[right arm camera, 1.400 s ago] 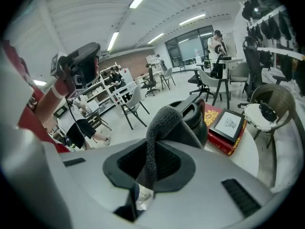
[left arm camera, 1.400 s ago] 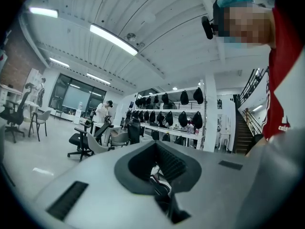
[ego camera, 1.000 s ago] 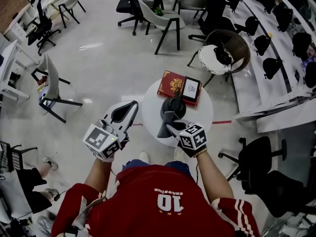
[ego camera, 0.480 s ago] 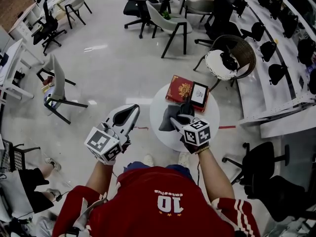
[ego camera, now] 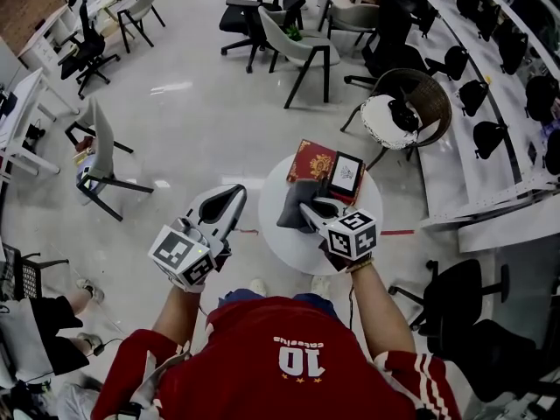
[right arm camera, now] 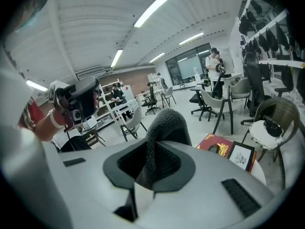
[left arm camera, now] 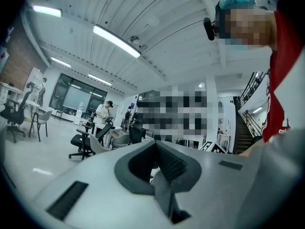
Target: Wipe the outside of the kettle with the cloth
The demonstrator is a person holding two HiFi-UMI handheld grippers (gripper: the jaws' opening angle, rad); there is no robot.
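Note:
A dark grey cloth [ego camera: 294, 205] hangs over the small round white table [ego camera: 289, 239], and my right gripper [ego camera: 309, 206] is shut on it. In the right gripper view the cloth [right arm camera: 167, 124] stands up as a folded hump between the closed jaws of that gripper [right arm camera: 153, 162]. My left gripper [ego camera: 233, 192] is held to the left of the table, off its edge, jaws together and nothing in them. In its own view the left gripper [left arm camera: 160, 165] points out across the room. I see no kettle in any view.
A red book [ego camera: 311, 158] and a small framed picture [ego camera: 342, 172] lie at the table's far side. A wicker chair with a white cushion [ego camera: 402, 100] stands behind the table, a grey chair [ego camera: 302, 44] farther back, another chair [ego camera: 96, 157] to the left, and office chairs [ego camera: 459, 294] on the right.
The right gripper has carried the cloth a little away from me, toward the book. The cloth hung long a second ago and is bunched shorter now. The left gripper has hardly moved.

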